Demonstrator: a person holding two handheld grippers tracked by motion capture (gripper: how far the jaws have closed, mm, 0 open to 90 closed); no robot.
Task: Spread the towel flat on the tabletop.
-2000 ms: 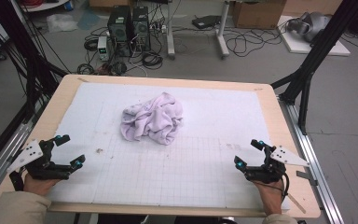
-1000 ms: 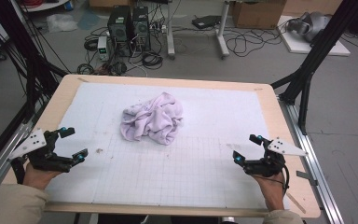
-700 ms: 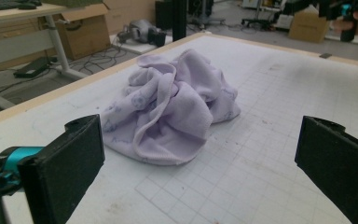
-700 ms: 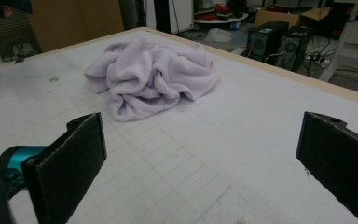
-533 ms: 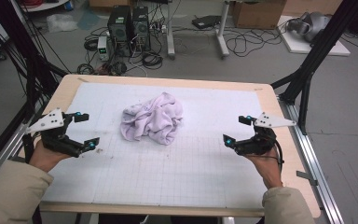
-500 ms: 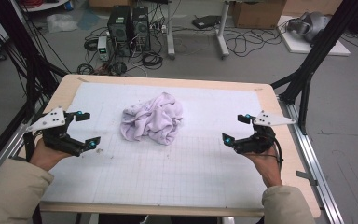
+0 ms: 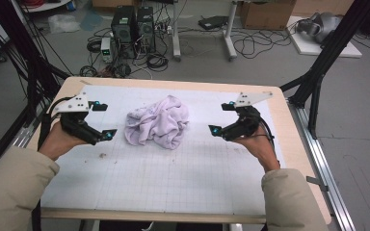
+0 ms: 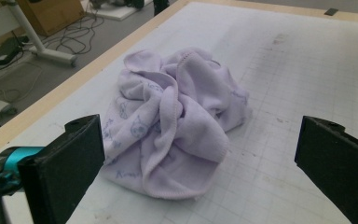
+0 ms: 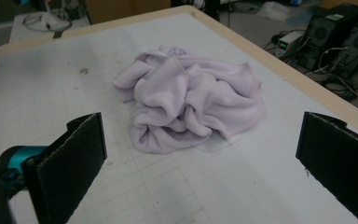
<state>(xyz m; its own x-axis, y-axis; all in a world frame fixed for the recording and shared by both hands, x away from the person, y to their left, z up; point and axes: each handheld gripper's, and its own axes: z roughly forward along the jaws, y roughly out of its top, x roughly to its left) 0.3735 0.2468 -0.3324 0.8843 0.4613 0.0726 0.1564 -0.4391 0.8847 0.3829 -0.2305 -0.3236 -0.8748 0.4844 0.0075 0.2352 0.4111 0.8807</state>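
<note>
- Crumpled lilac cloth (image 7: 158, 121): a loose heap on the gridded mat of the counter (image 7: 183, 183), lying between the two tongs and touched by neither.
- Left tongs (image 7: 103, 120): released, jaws standing wide apart and holding nothing. The cloth lies straight ahead of them; in the left gripper view the heap (image 8: 177, 121) sits framed between the two black jaws, its near hem just ahead of the jaw at the left of that view.
- Right tongs (image 7: 222, 118): likewise released and empty, jaws spread, pointing back toward the cloth from the opposite flank. In the right gripper view the heap (image 9: 191, 100) lies ahead and between the jaws, a little farther off.
- Governing relation: the tongs face each other across the cloth, so each has it directly in front. The left tongs appear the nearer; the gap on the right is somewhat wider.
- Long axis: the heap runs slightly longer along the line joining the tongs, though its folds hide where the true edges and corners lie.
- Judgement: the coming move probably needs each tongs to advance forward and down onto its own flank of the heap.
</note>
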